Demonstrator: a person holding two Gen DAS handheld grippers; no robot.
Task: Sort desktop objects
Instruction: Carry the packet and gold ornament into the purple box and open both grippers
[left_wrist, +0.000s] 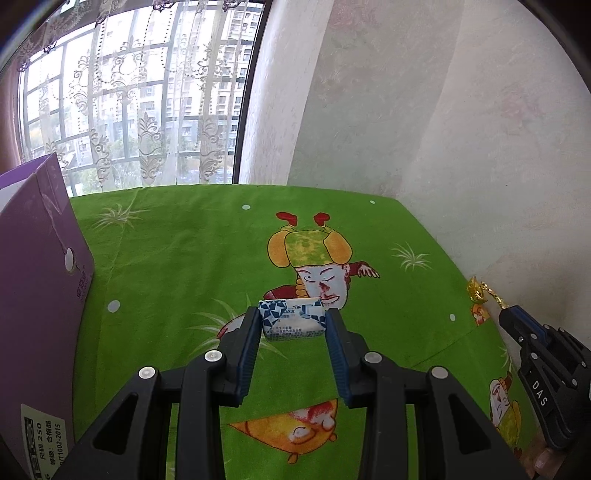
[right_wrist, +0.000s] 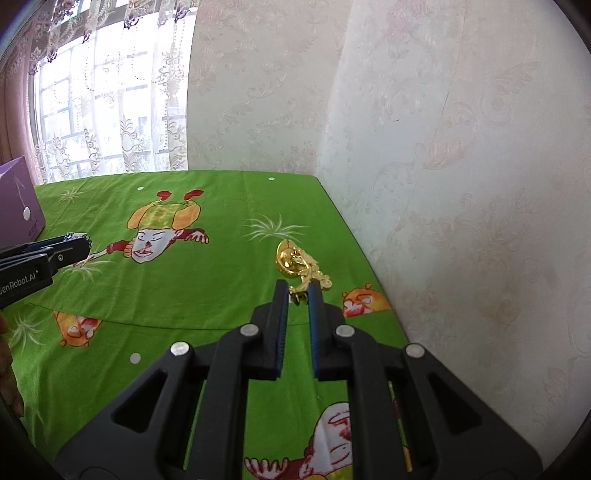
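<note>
The small rectangular candy in a white wrapper with blue triangles (left_wrist: 292, 318) sits between the blue-padded fingers of the left gripper (left_wrist: 291, 321), and both pads press on its short ends, so the jaws are clamped on it. It is held above the green cartoon-printed tablecloth (left_wrist: 177, 258), in front of the printed figure with the yellow and green hat (left_wrist: 314, 254). The small print on the wrapper is too fine to read.

To the right of that figure, the right gripper (right_wrist: 298, 291) holds a shiny gold metal ornament with a round head and a thin stem (right_wrist: 295, 260). Its two fingers stand almost together and pinch the lower end of the ornament; the pinched part is hidden between the pads, and what the ornament depicts is hard to make out. In the left wrist view only its top shows, at the right edge of the cloth.

Left of the figure stands a purple cardboard box with a white label (left_wrist: 40, 295), cut off by the picture edge. Beyond the cloth is a window with a lace curtain (left_wrist: 147, 110), and a pale patterned wall (right_wrist: 443, 147) runs along the right side of the cloth. A bit of a hand (right_wrist: 7, 373) appears at the left border of the right wrist view, mostly cut off.
</note>
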